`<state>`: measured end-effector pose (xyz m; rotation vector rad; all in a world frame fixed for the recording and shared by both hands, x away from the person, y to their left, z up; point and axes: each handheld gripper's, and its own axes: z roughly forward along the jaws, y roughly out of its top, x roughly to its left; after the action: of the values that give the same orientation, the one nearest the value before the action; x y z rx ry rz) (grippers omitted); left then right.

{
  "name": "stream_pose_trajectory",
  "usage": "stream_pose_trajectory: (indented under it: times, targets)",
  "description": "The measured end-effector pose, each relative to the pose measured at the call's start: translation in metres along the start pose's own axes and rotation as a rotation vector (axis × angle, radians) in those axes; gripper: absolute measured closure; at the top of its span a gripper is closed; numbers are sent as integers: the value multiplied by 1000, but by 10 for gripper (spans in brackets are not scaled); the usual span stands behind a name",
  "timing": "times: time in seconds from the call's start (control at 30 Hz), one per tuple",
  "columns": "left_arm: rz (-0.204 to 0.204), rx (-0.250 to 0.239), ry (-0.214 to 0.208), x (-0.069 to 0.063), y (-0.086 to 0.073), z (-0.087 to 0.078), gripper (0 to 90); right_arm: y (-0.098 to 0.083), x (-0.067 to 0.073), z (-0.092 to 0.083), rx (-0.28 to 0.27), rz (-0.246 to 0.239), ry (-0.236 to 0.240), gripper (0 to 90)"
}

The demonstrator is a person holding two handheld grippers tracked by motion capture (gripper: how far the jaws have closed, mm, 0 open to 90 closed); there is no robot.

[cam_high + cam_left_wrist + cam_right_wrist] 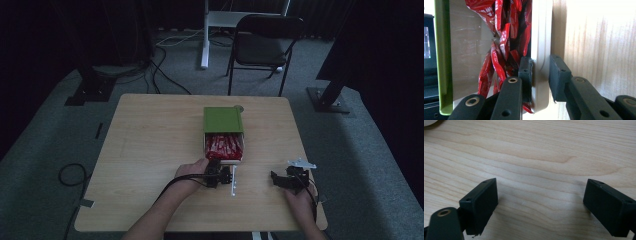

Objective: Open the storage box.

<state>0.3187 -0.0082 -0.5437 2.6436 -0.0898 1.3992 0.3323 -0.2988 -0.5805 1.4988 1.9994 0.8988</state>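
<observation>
A green box sleeve (223,120) lies at the middle of the table with a white drawer (243,150) slid out toward me, full of red packets (225,145). My left gripper (220,169) is at the drawer's near end. In the left gripper view the left gripper (540,73) is shut on the drawer's front wall (540,45), one pad inside against the red packets (506,45) and one outside; the green sleeve edge (441,62) is farther off. My right gripper (282,180) rests low at the right. Its jaws (541,195) stand open over bare wood.
The wooden table (150,150) has free surface left of the box and along its near edge. A small round object (239,107) sits behind the box. A black chair (265,40) and a white stand leg (204,50) are beyond the table, with cables on the floor.
</observation>
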Motion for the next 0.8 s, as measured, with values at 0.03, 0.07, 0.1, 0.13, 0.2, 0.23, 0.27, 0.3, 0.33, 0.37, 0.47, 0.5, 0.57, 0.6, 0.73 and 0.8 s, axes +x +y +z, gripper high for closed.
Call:
stream_pose_trajectory:
  times: [0.03,0.07,0.1,0.13,0.2,0.23,0.27,0.3,0.33,0.37,0.47,0.5,0.57,0.6,0.73,0.8]
  targets:
    - [0,0,0,0,0,0,752,0,0,0,0,0,0,115]
    - [7,-2,-2,-1,1,-2,753,0,0,0,0,0,0,116]
    - [7,-2,-2,-1,1,-2,753,0,0,0,0,0,0,116]
    - [3,1,-5,-2,1,-4,753,0,0,0,0,0,0,115]
    - [9,-1,-3,-3,2,-5,753,0,0,0,0,1,0,115]
    - [7,1,-8,-3,2,-6,753,0,0,0,0,1,0,115]
    - [7,1,-8,-3,2,-6,753,0,0,0,0,1,0,115]
    - [3,-7,-14,-5,3,-9,753,0,0,0,1,1,0,116]
    - [3,-7,-14,-5,3,-9,753,0,0,0,0,0,0,115]
    - [5,-8,-13,-7,3,-11,753,0,0,0,0,1,0,116]
    - [11,-7,-18,-9,3,-15,753,0,0,0,0,1,0,116]
    - [6,-8,-21,-10,3,-15,754,0,0,0,1,1,0,116]
    - [8,-10,-22,-11,3,-18,754,0,0,0,0,1,0,115]
    - [8,-10,-22,-11,3,-18,754,0,0,0,0,1,0,115]
    - [8,-15,-31,-16,5,-23,755,0,0,0,1,1,0,116]
    - [7,-17,-35,-17,5,-23,757,0,0,0,0,1,0,116]
